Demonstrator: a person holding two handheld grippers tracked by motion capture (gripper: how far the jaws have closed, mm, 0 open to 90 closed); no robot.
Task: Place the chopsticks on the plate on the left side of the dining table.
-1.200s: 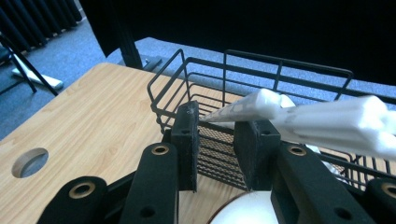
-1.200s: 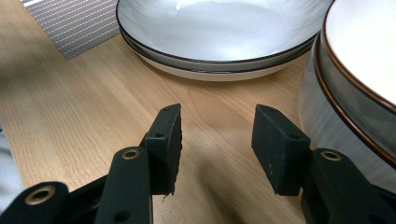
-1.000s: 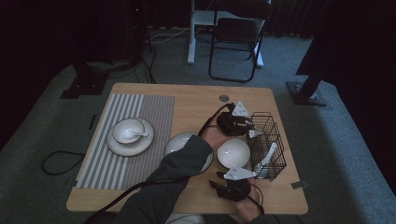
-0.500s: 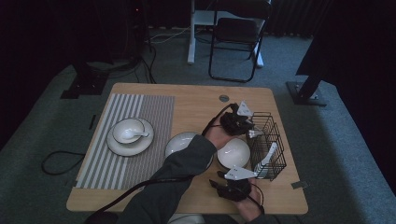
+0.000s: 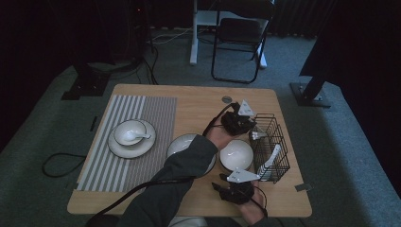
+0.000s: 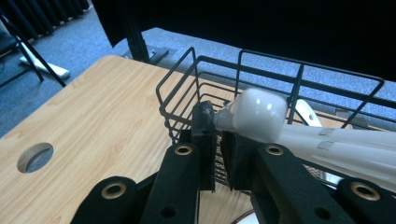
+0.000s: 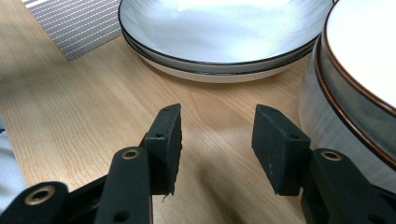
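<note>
My left gripper [image 5: 249, 128] [image 6: 217, 121] sits at the far left corner of a black wire basket [image 5: 280, 142] [image 6: 261, 58]. Its jaws have just been closing and are now shut on a white spoon [image 6: 261, 116] [image 5: 257, 135], which sticks out over the basket's rim. My left forearm reaches across the table to it. Near the front edge, my right gripper [image 5: 234, 183] [image 7: 217, 126] is open just above the bare wood with nothing between its jaws. A white bowl with a dark rim [image 5: 235, 155] [image 7: 359, 60] is close on its right.
Stacked white plates [image 5: 182, 144] [image 7: 224, 28] lie ahead of the right gripper. A striped placemat [image 5: 156, 123] [image 7: 79, 28] carries a plate, bowl and spoon [image 5: 130, 137]. Another white spoon [image 5: 273, 158] leans inside the basket. The tabletop has a round hole [image 5: 227, 100] [image 6: 35, 156]. A chair [image 5: 239, 33] stands beyond.
</note>
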